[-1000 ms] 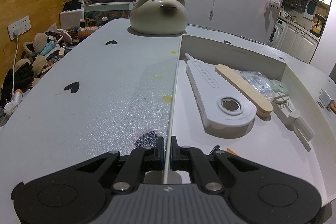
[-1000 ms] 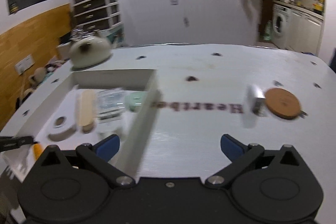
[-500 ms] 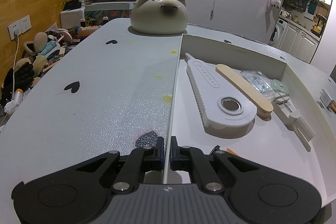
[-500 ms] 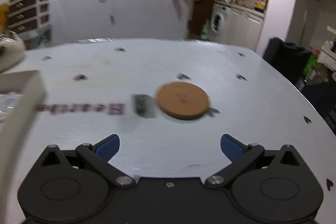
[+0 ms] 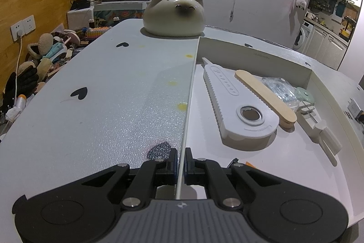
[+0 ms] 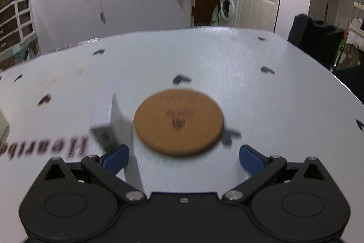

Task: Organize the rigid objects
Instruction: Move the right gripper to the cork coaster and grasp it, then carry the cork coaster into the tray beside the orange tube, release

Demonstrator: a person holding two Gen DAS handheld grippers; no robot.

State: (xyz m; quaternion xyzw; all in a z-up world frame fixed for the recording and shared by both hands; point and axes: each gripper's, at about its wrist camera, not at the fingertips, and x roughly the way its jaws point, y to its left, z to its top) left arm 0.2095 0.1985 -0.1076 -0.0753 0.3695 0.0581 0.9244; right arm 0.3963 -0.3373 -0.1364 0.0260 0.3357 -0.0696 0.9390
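A: What's the left gripper (image 5: 179, 163) doing?

B: Its jaws are clamped on the near end of the box wall (image 5: 190, 92), the thin white edge that runs away toward the cat pot (image 5: 174, 15). It looks like it's steadying the box.

A: And what's in the box?

B: Just right of that wall lies a white opener (image 5: 236, 106), with a wooden stick (image 5: 265, 98) against its far side, then a clear packet (image 5: 279, 89) and a pale green piece (image 5: 306, 93) further right.

A: The right gripper (image 6: 183, 157)?

B: Jaws spread wide, holding nothing. The view is blurred, but a cork coaster (image 6: 178, 121) lies flat on the table (image 6: 250, 74) just ahead of the jaws. A small white block (image 6: 107, 115) sits close on the coaster's left; I can't tell whether they touch.

A: So which step is this?

B: I'd say the reach for the next item, probably the coaster.

A: What does the move need?

B: The coaster is thin and flat, so the fingers must drop low to straddle its rim, clear of the block, before closing.
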